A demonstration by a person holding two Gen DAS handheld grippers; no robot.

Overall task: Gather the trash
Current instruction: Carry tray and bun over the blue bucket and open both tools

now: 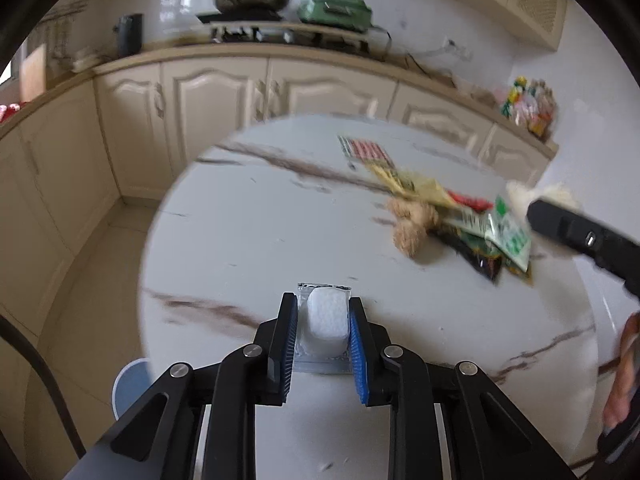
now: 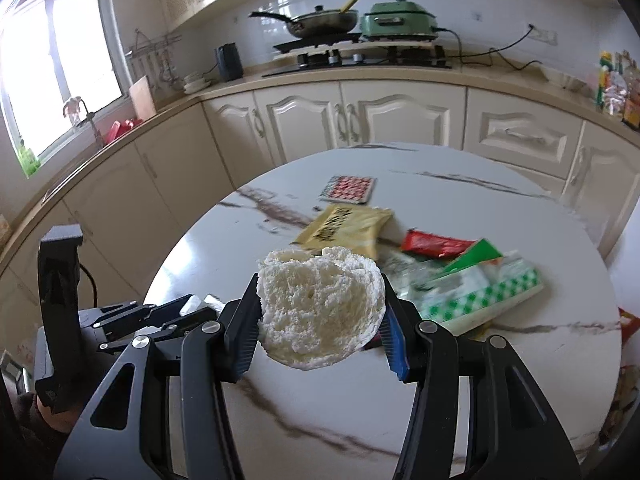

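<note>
Both grippers hold trash above the round marble table [image 2: 400, 400].

The left gripper [image 1: 323, 326] is clamped on a white puffy block in a clear packet [image 1: 325, 322]; the right gripper [image 2: 320, 322] grips a spongy, torn bun [image 2: 320, 304]. Beyond lie glossy wrappers [image 2: 476, 292], a yellow bag [image 2: 344, 230] and a checkered card [image 2: 350, 189].

Table [image 2: 400, 400] showing white marble with brown veining. Bun half [image 2: 320, 308] looking white. Wrappers: yellow one [image 2: 348, 228], red one [image 2: 436, 245], green-white checked one [image 2: 480, 296]. Card [image 2: 349, 189] showing red-white grid. Cabinets [image 2: 400, 116] appearing cream.
</note>
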